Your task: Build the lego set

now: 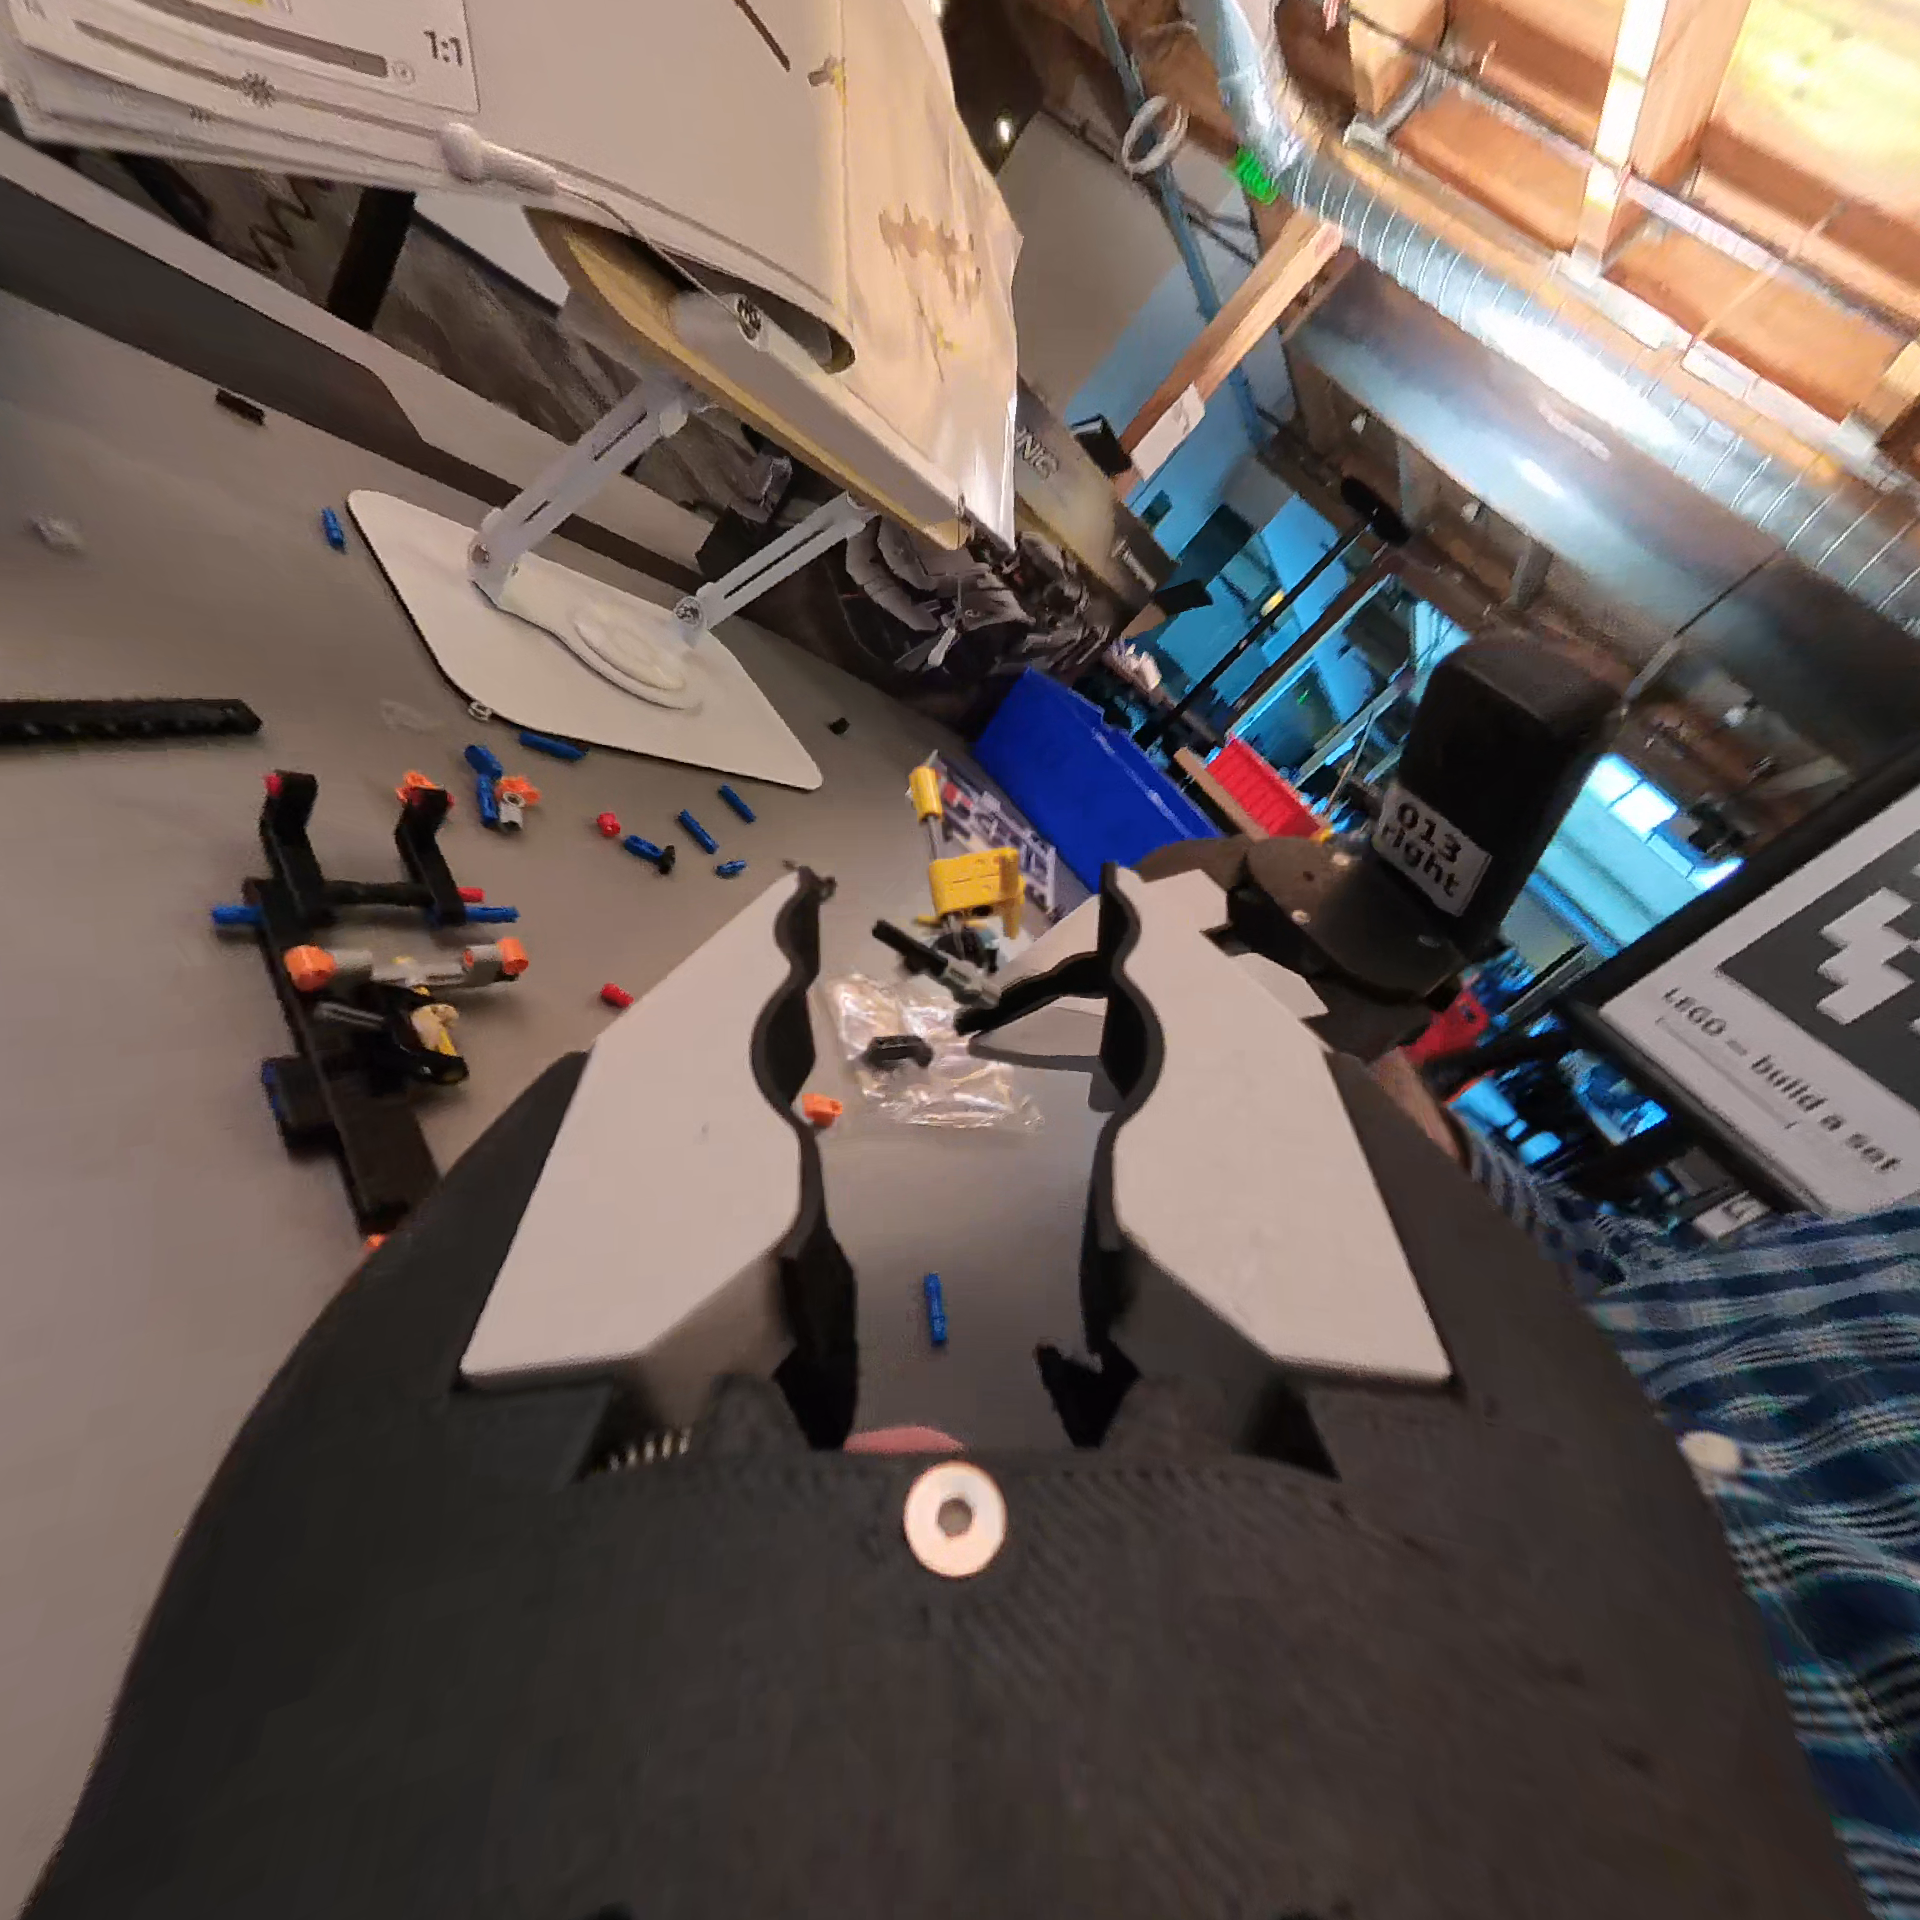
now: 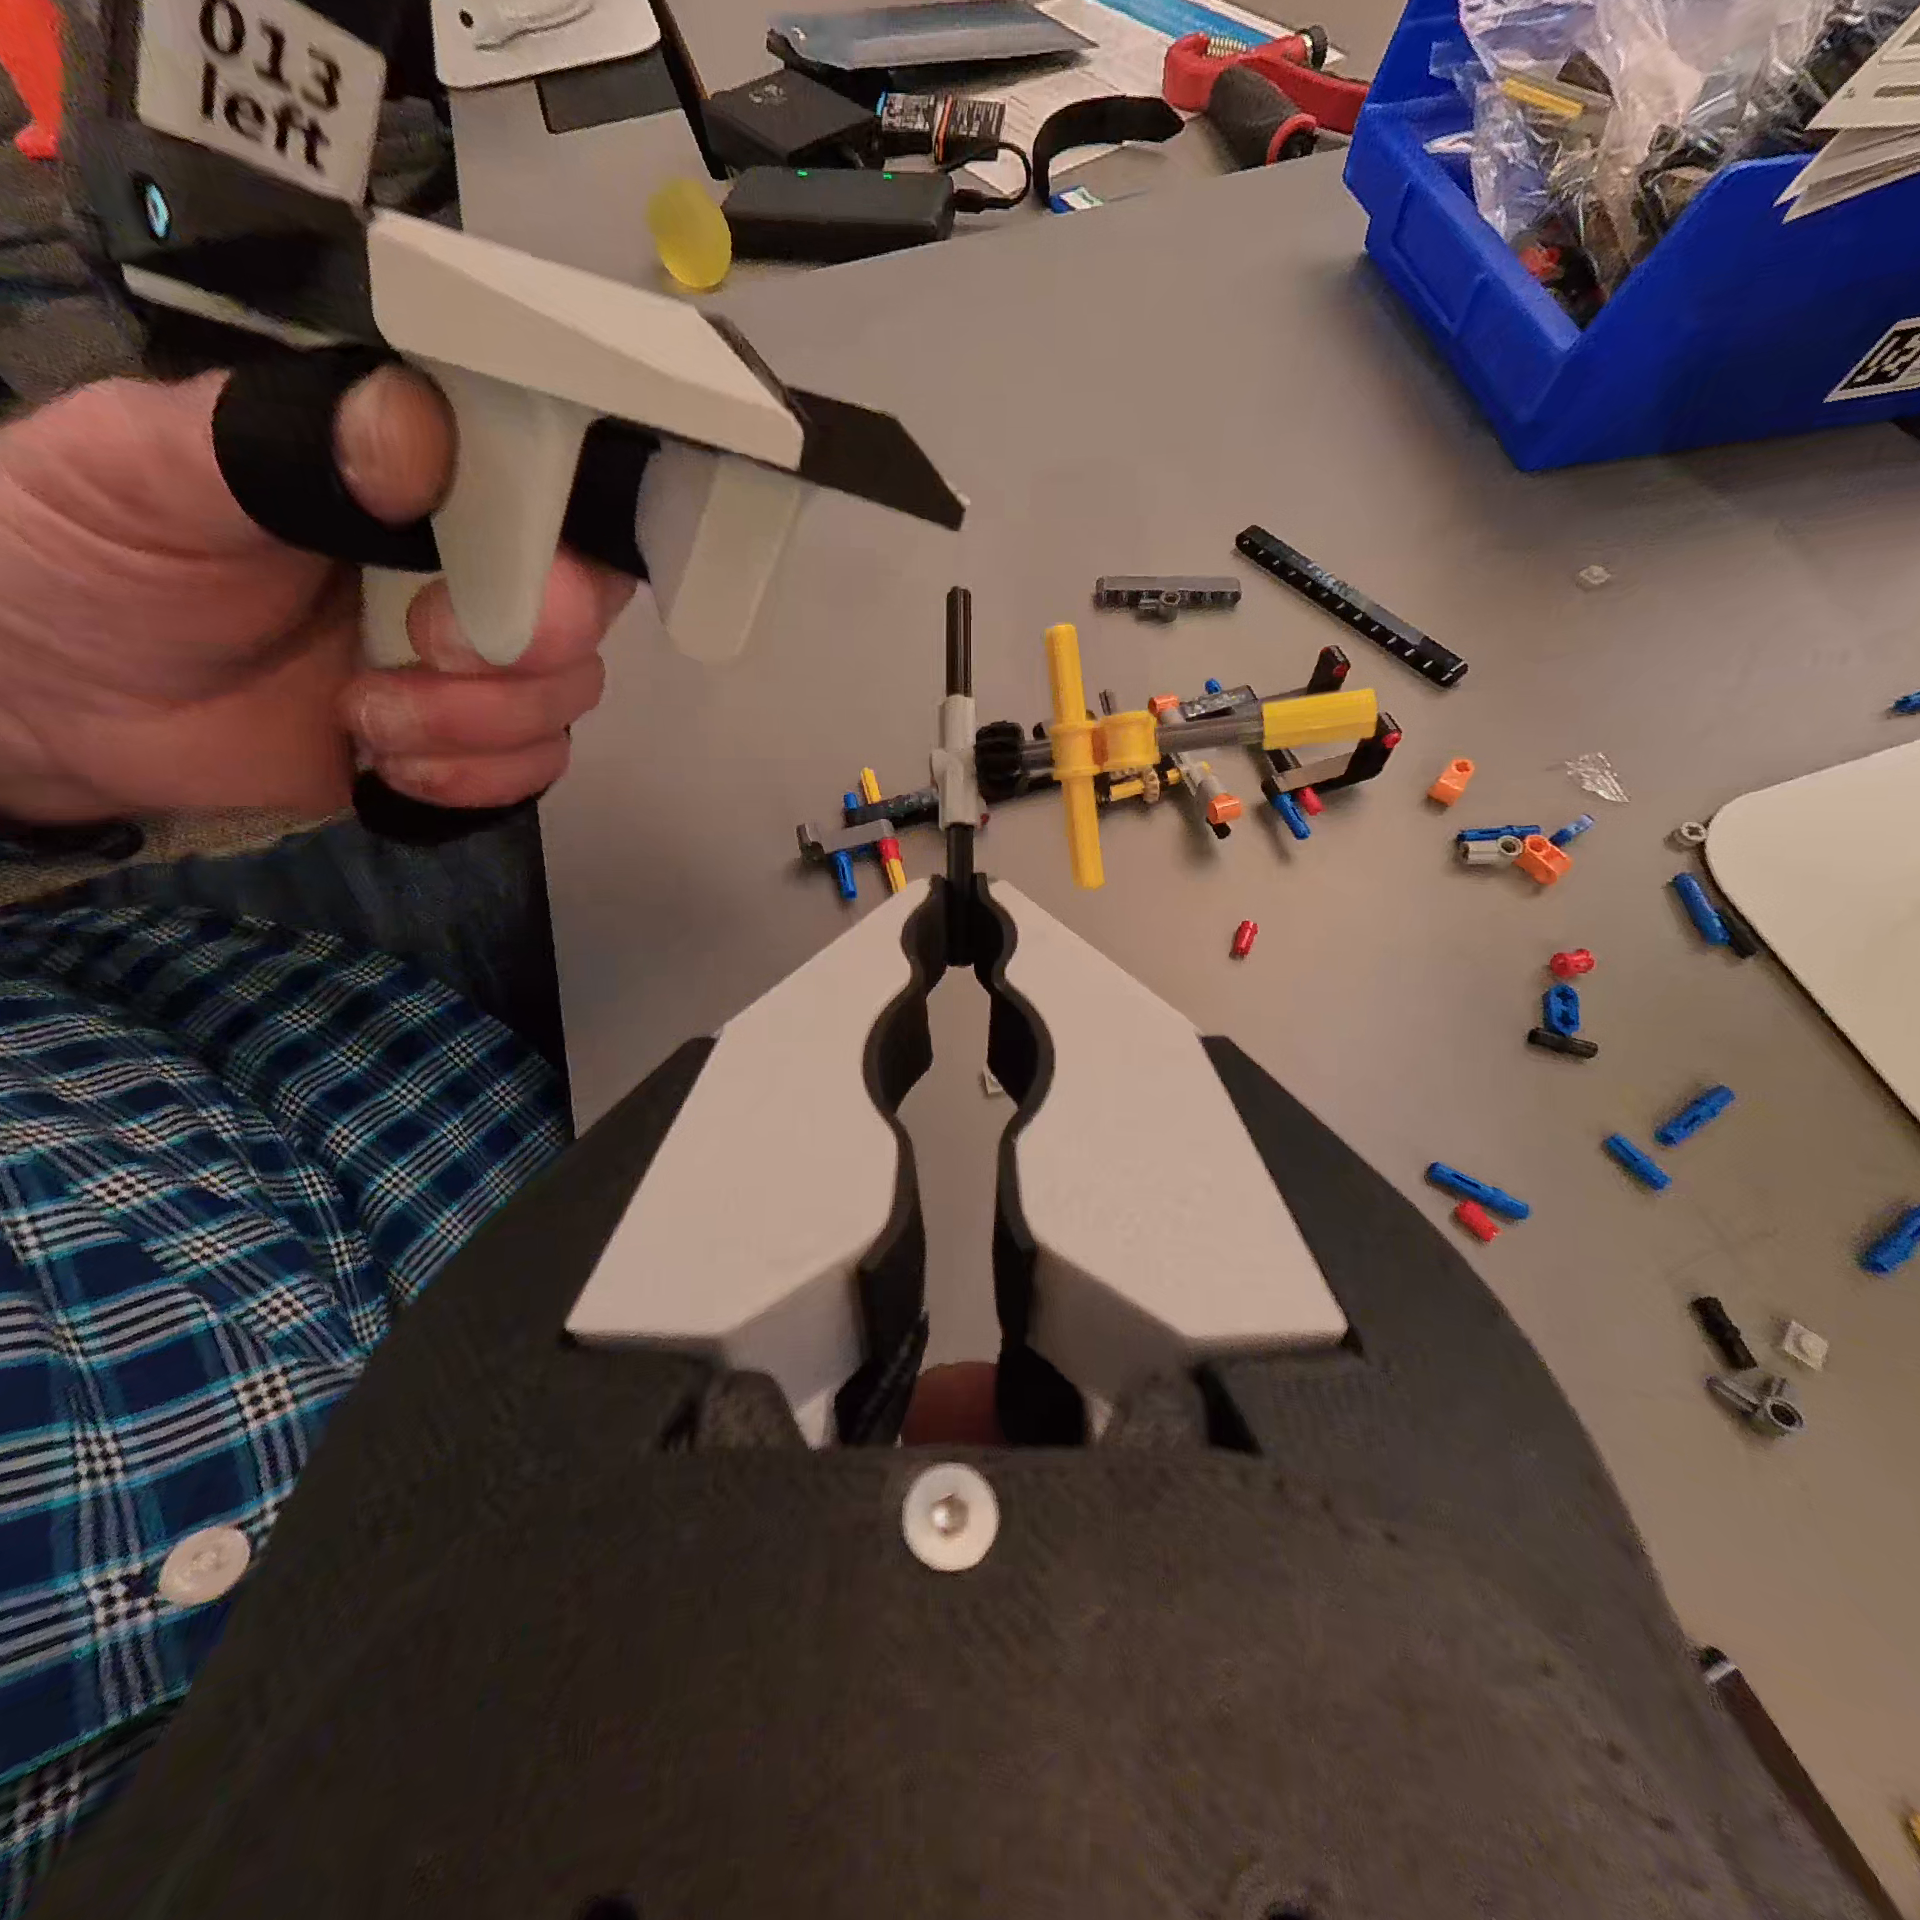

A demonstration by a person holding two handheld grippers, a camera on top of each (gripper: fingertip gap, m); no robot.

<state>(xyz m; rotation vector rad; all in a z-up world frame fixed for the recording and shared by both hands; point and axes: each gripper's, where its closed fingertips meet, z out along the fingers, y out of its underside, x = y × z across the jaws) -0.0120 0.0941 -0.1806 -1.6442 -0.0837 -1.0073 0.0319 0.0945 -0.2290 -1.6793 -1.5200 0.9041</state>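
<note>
Right gripper point(image 2: 961, 914) clamped at its tips on a thin black axle point(image 2: 957, 644), holding it upright with a light grey connector point(image 2: 951, 774) threaded on it and a small black gear point(image 2: 1000, 750) beside that. Seen from the left wrist view, same right gripper point(image 1: 971, 1023) low over a clear plastic bag point(image 1: 935, 1060) on the grey table point(image 1: 135, 1195). Left gripper point(image 1: 966, 894) spread wide with nothing between its jaws, raised above the table; in the right wrist view, held in a hand point(image 2: 208, 613) up and to the left of the axle. Behind the axle in that view, the partly built yellow, black and grey Technic assembly point(image 2: 1226, 738) lying on the table, a long black beam point(image 2: 1351, 606) just past it. Loose blue pins point(image 2: 1475, 1190), red and orange connectors scattered around. Blue parts bin point(image 2: 1621, 312) full of bagged pieces at the far right. In the left wrist view, a white stand point(image 1: 582, 623) carrying the instruction booklet point(image 1: 727, 156), and a second black frame subassembly point(image 1: 353, 935) to the left.
</note>
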